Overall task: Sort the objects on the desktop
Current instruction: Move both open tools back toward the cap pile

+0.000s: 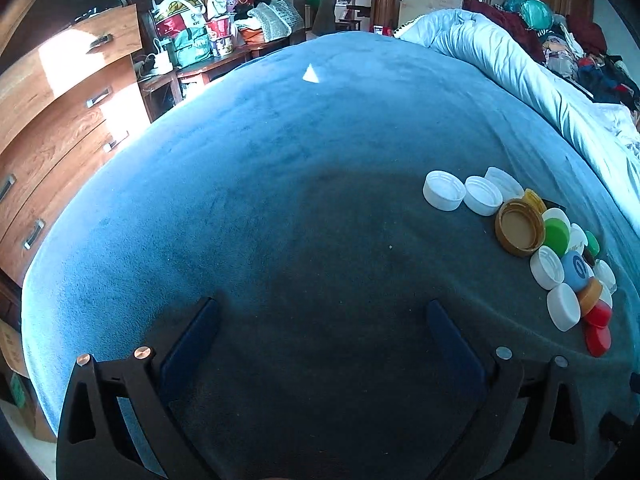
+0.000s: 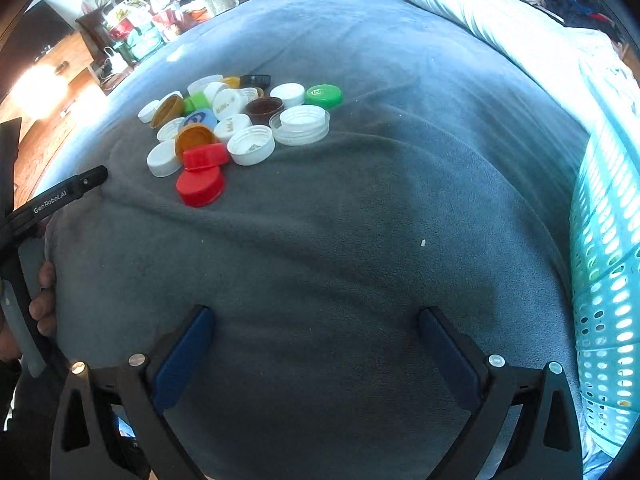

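Note:
A heap of bottle caps (image 2: 236, 128) in white, red, green, gold, brown and blue lies on a blue-grey blanket (image 2: 360, 208). In the left wrist view the same caps (image 1: 532, 240) sit at the right. The nearest in the right wrist view is a red cap (image 2: 200, 187); a clear lid (image 2: 300, 124) and a green cap (image 2: 324, 95) lie at the heap's right. My right gripper (image 2: 316, 316) is open and empty, well short of the heap. My left gripper (image 1: 322, 312) is open and empty, left of the caps. Its body (image 2: 52, 200) shows at the right wrist view's left edge.
A turquoise perforated basket (image 2: 608, 280) stands at the right edge. A rolled pale quilt (image 1: 520, 60) lies along the far right of the bed. A wooden chest of drawers (image 1: 60, 120) and a cluttered table (image 1: 208, 40) stand beyond the left side. A hand (image 2: 46, 304) grips the left tool.

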Demonstrator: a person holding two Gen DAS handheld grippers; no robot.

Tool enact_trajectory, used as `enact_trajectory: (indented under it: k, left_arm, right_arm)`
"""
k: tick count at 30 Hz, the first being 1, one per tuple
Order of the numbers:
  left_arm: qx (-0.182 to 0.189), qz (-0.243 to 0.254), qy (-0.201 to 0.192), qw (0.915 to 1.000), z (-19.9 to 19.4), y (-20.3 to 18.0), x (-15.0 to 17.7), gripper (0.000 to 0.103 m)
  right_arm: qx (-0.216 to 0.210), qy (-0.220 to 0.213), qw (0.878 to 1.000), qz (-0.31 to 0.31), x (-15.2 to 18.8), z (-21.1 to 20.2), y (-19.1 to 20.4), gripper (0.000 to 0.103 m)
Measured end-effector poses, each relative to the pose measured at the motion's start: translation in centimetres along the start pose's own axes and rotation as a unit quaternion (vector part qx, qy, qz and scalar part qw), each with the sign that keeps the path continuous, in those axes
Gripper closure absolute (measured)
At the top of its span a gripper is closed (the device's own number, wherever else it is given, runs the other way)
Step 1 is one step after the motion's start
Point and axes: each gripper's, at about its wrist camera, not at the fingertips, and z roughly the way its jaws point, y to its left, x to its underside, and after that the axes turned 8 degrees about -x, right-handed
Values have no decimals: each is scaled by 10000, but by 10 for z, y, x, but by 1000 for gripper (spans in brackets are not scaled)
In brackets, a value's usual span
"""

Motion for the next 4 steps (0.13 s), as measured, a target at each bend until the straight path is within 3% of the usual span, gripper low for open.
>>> enact_trajectory:
  k: [4]
  left_arm:
    - [3, 16, -6, 10000, 1, 0, -1, 1]
  right_arm:
    - [4, 9, 10000, -3, 2, -2, -1, 0]
